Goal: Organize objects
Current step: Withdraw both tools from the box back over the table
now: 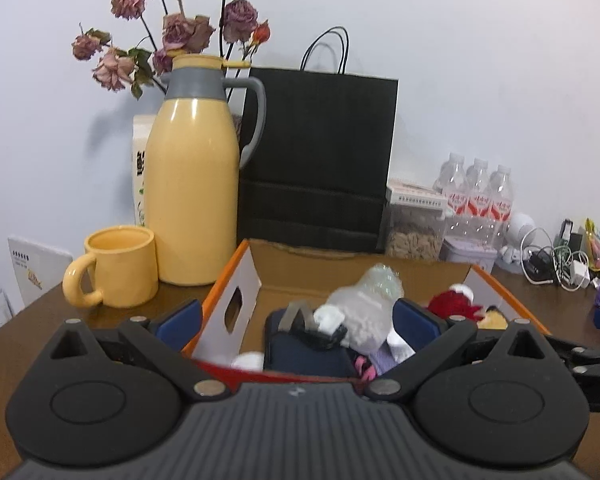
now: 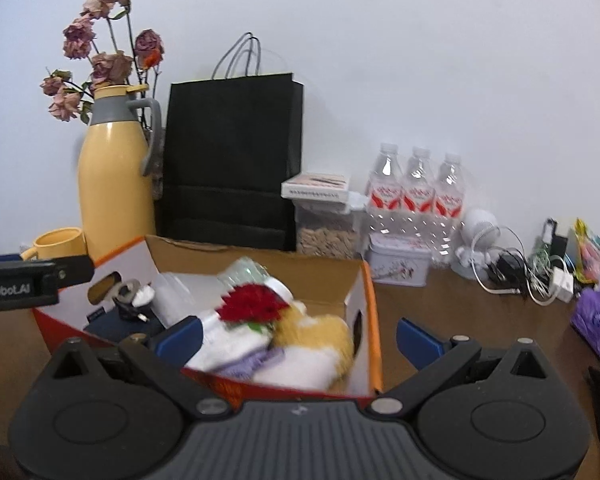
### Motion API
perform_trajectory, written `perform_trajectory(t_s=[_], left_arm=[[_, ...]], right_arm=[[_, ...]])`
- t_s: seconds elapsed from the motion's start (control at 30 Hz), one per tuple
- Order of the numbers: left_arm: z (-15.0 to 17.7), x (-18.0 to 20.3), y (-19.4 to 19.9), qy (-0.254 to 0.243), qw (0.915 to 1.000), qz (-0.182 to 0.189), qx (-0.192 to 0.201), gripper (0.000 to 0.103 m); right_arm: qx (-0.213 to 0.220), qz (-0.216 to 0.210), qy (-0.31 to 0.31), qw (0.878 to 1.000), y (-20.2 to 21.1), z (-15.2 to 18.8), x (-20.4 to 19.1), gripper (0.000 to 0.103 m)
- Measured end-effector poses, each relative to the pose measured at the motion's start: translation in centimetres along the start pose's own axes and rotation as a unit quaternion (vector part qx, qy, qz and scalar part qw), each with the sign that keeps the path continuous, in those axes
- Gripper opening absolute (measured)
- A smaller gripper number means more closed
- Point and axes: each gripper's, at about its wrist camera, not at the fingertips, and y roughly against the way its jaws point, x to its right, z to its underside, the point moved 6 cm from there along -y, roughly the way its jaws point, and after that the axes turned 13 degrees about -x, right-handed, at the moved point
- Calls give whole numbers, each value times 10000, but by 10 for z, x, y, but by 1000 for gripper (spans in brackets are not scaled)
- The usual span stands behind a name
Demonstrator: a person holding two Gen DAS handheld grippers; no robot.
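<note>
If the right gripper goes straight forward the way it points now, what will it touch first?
Probably the near orange wall of the cardboard box, which lies between the open fingers of the right gripper. Passing above it, it would meet the soft toys piled inside. Depth is hard to judge here.

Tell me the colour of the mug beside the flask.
Pale yellow, matching the flask; the mug shows best in the left wrist view.

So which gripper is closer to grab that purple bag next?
Probably the right gripper: it is open and empty, and the purple bag lies just to its right. The left gripper sits farther from it, over the box.
</note>
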Motion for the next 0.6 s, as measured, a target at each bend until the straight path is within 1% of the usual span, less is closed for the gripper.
perform_trajectory(t_s=[0.3, 0.5, 0.6], left_arm=[[30, 2, -1, -57, 9992, -125, -373, 103], [45, 4, -1, -98, 9981, -170, -583, 103], [51, 6, -1, -141, 9974, -179, -683, 103]], right_arm=[[-233, 135, -190, 9995, -1, 26, 32, 103], [-604, 202, -158, 9978, -15, 41, 49, 103], [-836, 223, -18, 9963, -22, 50, 51, 103]])
